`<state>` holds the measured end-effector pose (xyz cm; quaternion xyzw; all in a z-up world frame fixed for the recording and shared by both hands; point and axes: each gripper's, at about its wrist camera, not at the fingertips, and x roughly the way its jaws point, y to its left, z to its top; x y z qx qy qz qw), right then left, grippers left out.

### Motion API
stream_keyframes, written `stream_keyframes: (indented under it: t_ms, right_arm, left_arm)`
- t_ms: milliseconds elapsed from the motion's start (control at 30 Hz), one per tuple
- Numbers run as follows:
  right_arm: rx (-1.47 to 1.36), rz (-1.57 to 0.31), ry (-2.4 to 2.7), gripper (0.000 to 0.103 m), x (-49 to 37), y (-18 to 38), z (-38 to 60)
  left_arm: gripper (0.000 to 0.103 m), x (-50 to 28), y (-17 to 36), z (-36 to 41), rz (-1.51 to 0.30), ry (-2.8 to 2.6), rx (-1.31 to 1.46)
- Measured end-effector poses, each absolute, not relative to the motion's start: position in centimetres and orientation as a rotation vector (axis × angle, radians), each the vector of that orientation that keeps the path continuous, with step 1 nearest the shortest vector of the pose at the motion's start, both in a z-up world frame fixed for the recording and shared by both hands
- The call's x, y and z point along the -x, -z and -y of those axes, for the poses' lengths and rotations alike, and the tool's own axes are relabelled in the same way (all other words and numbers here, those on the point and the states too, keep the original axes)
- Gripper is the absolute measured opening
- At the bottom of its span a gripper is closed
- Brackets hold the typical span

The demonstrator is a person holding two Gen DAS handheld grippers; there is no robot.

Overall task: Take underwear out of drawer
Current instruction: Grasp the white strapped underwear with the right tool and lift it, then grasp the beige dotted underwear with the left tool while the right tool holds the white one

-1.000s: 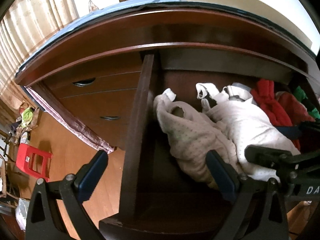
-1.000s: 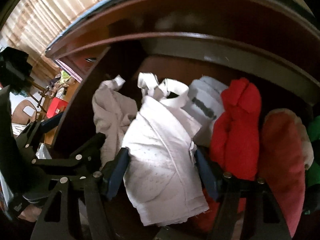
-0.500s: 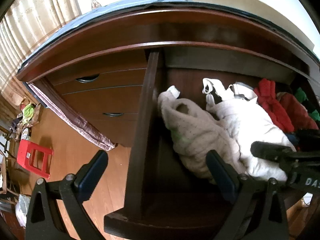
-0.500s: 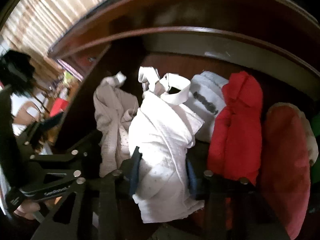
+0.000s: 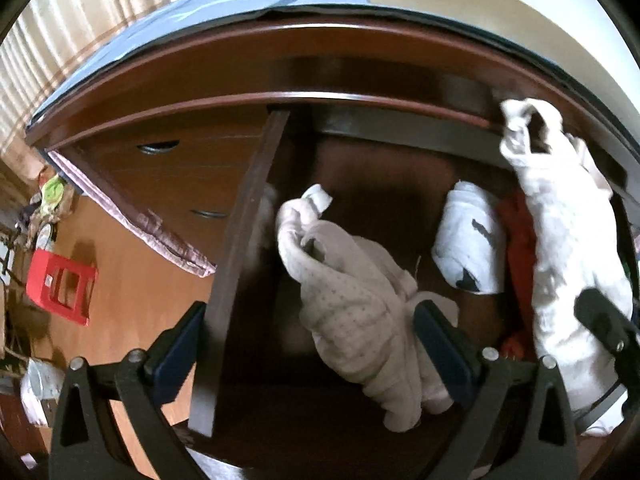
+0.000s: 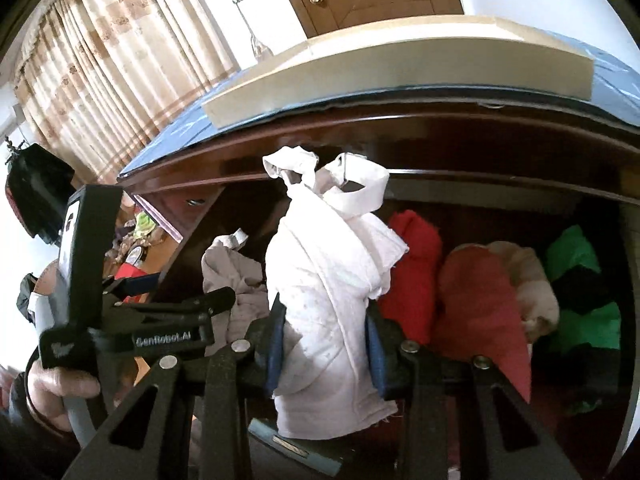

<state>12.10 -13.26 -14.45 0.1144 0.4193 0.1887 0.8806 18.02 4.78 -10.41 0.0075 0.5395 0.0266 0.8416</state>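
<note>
My right gripper point(image 6: 324, 348) is shut on a rolled white undergarment point(image 6: 328, 280), which stands lifted above the open dark wooden drawer point(image 5: 256, 216). From the left wrist view the same white roll point(image 5: 568, 248) hangs at the right, raised over the drawer. A beige dotted undergarment point(image 5: 352, 296) lies in the drawer's left part. My left gripper point(image 5: 304, 344) hangs open over the drawer's left wall, its right finger beside the beige piece, nothing between its pads.
More rolled clothes fill the drawer: a white one with black print point(image 5: 468, 240), red ones point(image 6: 416, 268), a green one point(image 6: 580, 280). A cream box point(image 6: 400, 68) lies on the dresser top. A red stool point(image 5: 60, 284) stands on the wooden floor. A hand point(image 6: 52, 384) holds the left gripper.
The right gripper closed on the white roll and lifted it up out of the drawer. A white printed roll behind it is now uncovered. The left gripper shifted slightly.
</note>
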Motion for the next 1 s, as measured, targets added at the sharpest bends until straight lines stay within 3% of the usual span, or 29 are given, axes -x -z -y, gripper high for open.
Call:
stream_keyframes:
  t_ms: [67, 267, 367, 500, 767, 1000]
  right_arm:
    - [-0.224, -0.869, -0.395, 0.038, -11.6, 14.5, 13.6]
    - [-0.23, -0.89, -0.407, 0.038, -11.7, 15.0, 13.4]
    - [-0.237, -0.888, -0.414, 0.038, -11.8, 15.2, 13.4]
    - [-0.244, -0.874, -0.412, 0.038, -11.8, 15.5, 13.9]
    - [-0.267, -0.882, -0.41, 0.038, -11.6, 16.0, 14.5]
    - [-0.277, -0.882, -0.418, 0.038, -12.0, 16.2, 14.6]
  left_arm:
    - [0.096, -17.8, 9.9, -5.0, -1.131, -0.075, -0.009]
    - [0.096, -17.0, 8.0, -3.2, -1.061, -0.065, -0.09]
    - [0.094, -17.6, 8.9, -2.2, -1.116, -0.027, -0.07]
    - [0.077, -18.6, 11.3, -1.1, -1.228, -0.042, -0.076]
    - [0.077, -19.2, 12.9, -1.3, -1.317, -0.101, -0.012]
    - [0.069, -19.9, 14.1, -1.9, -1.398, -0.107, 0.102]
